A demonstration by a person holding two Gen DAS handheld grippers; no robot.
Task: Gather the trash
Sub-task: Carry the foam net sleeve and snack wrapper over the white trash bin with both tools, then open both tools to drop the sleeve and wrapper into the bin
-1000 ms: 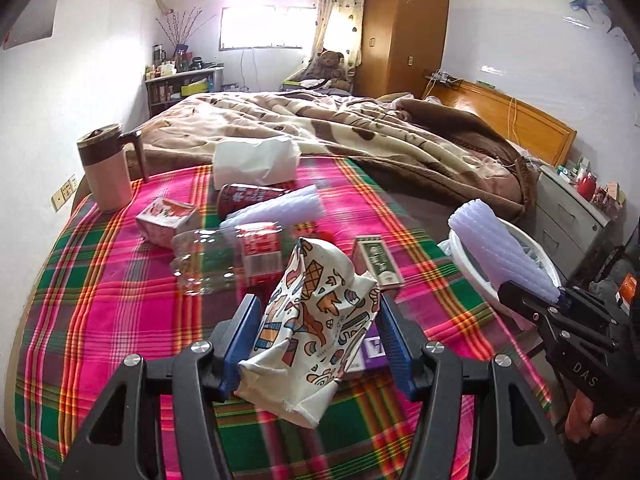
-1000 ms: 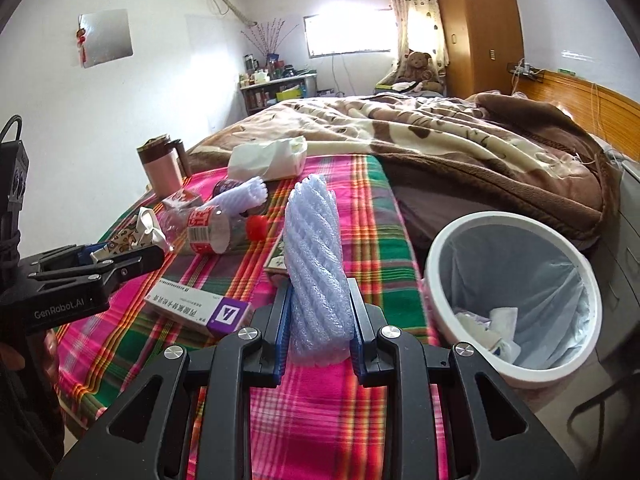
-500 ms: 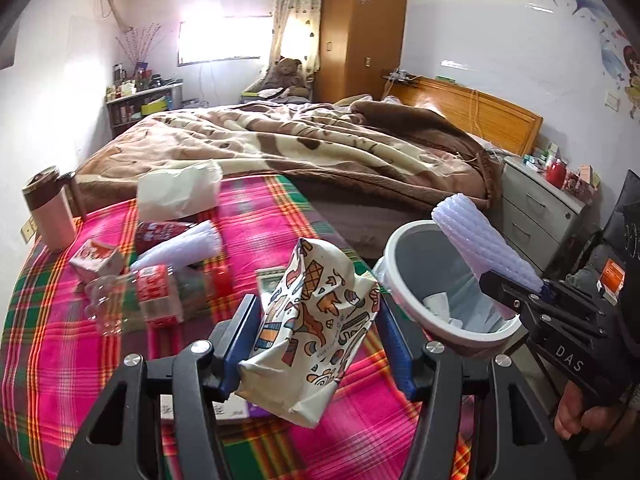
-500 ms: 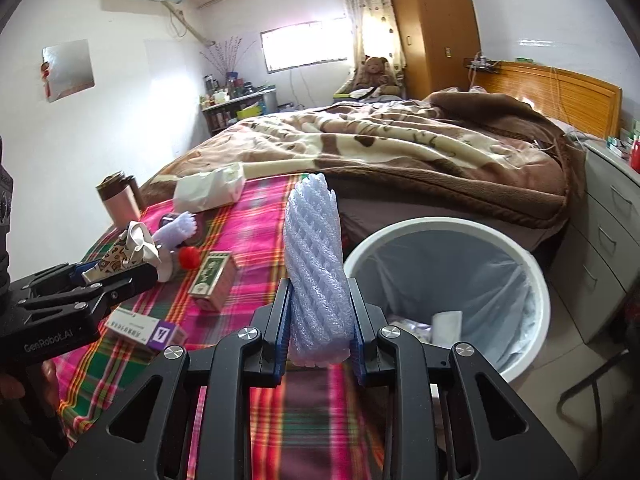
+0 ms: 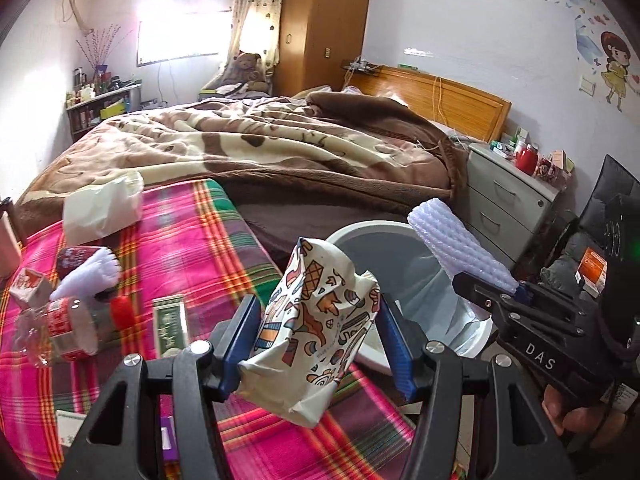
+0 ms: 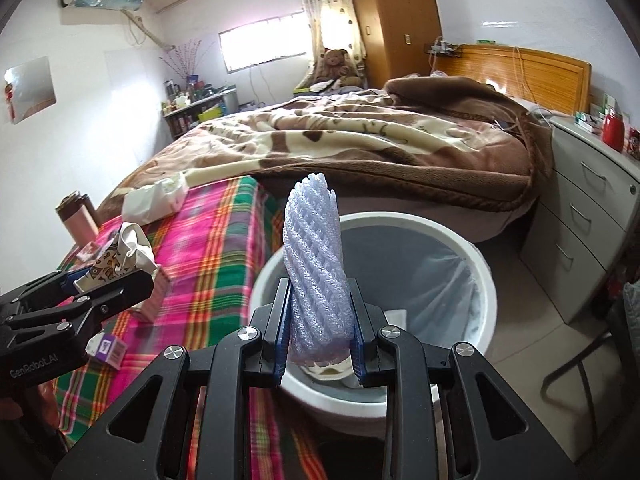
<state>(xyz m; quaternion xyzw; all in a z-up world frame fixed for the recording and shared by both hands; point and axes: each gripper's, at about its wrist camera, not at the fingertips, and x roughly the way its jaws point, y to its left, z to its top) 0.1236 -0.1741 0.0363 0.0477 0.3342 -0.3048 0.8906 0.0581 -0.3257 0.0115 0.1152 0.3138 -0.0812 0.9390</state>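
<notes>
My left gripper (image 5: pixel 316 344) is shut on a crumpled paper cup (image 5: pixel 312 328) printed with cartoon drawings, held over the right edge of the plaid-covered table (image 5: pixel 192 248), next to the white trash bin (image 5: pixel 384 236). My right gripper (image 6: pixel 320 328) is shut on a pale purple foam net sleeve (image 6: pixel 314 264), upright above the trash bin (image 6: pixel 476 264), which holds a grey liner and some paper. Each gripper shows in the other's view: the right gripper (image 5: pixel 492 292) with the foam sleeve (image 5: pixel 456 244), the left gripper (image 6: pixel 104 292) with the paper cup (image 6: pixel 124 256).
On the table lie a plastic bottle with a red cap (image 5: pixel 72 324), a second foam net (image 5: pixel 88 276), a green box (image 5: pixel 170 324), small cartons (image 5: pixel 30 284), a white bag (image 5: pixel 104 208) and a purple-ended box (image 6: pixel 108 350). A bed (image 5: pixel 260 148) lies behind, a drawer unit (image 5: pixel 508 204) right.
Both grippers have swung rightward off the table toward the trash bin, each keeping its item. The bin now sits much closer, directly under the foam sleeve.
</notes>
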